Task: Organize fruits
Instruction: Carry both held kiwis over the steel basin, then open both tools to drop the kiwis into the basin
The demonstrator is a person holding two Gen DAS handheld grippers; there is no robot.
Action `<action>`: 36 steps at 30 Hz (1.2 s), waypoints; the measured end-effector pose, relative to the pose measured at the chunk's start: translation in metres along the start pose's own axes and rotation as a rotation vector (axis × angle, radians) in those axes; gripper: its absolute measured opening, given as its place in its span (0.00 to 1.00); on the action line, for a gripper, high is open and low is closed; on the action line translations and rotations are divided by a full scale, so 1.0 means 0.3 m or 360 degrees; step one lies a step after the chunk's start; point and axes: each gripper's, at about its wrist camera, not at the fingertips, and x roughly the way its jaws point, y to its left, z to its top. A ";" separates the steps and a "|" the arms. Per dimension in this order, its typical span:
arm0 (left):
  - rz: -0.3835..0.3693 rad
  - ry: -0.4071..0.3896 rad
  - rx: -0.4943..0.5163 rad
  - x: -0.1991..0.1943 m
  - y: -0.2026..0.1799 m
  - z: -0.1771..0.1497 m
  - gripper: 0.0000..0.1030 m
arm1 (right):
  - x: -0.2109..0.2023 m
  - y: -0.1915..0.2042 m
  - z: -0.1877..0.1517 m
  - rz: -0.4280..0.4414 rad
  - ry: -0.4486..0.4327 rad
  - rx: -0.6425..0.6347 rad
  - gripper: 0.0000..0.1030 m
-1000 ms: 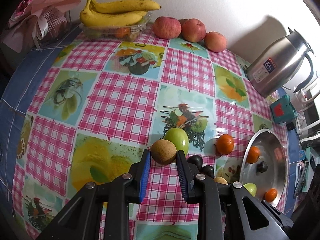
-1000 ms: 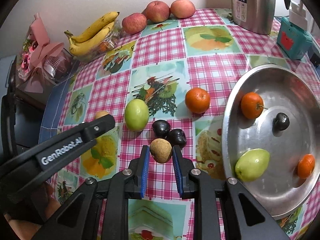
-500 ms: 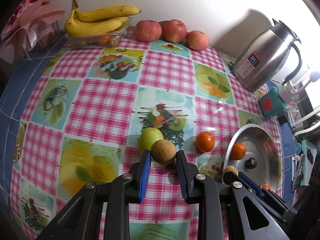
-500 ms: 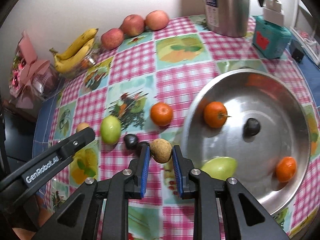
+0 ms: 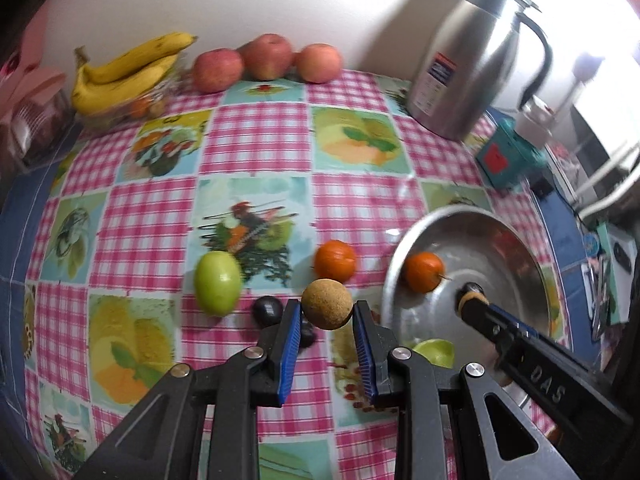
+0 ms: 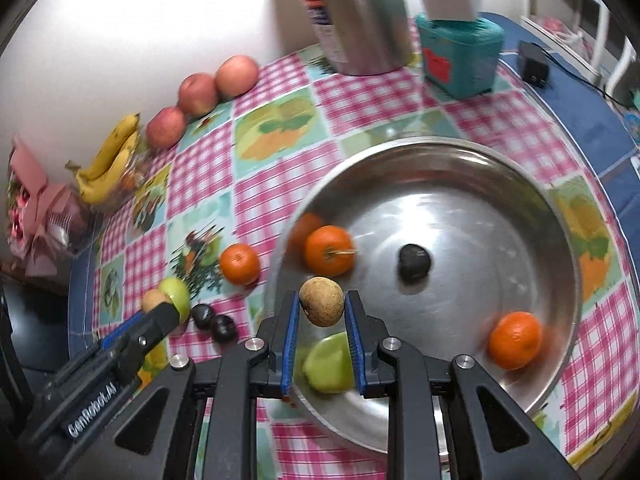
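My left gripper [image 5: 327, 312] is shut on a round brown fruit [image 5: 327, 303], held above the tablecloth just left of the steel basin [image 5: 394, 264]. My right gripper [image 6: 322, 305] is shut on a second brown fruit [image 6: 321, 301], over the near left part of the basin [image 6: 560, 240]. Inside the basin lie two oranges [image 6: 328, 250] [image 6: 515, 340], a dark plum [image 6: 414, 261] and a green fruit [image 6: 330, 358]. On the cloth sit a green fruit [image 5: 218, 282], an orange [image 5: 335, 260] and two dark plums [image 6: 203, 315] [image 6: 224, 328].
Bananas [image 5: 128, 68] on a clear tray and three apples [image 5: 266, 56] line the back wall. A steel jug [image 5: 476, 64] and a teal box [image 5: 506, 156] stand behind the basin. A pink wrapped bundle [image 5: 28, 100] is at the far left.
Both grippers have carried their brown fruits to the right, toward the basin. The right one now hangs over the basin's inside; the left one has passed the green fruit and plums.
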 end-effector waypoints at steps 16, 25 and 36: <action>-0.0021 0.0026 0.0316 0.084 -0.232 -0.047 0.27 | -0.032 -0.232 0.036 -0.0115 -0.0041 0.0282 0.24; -0.0014 0.0060 0.0308 0.119 -0.232 -0.043 0.27 | -0.013 -0.250 0.032 -0.0148 -0.0006 0.0294 0.24; -0.0001 0.0074 0.0334 0.126 -0.245 -0.047 0.28 | 0.005 -0.237 0.025 -0.0189 0.0039 0.0278 0.24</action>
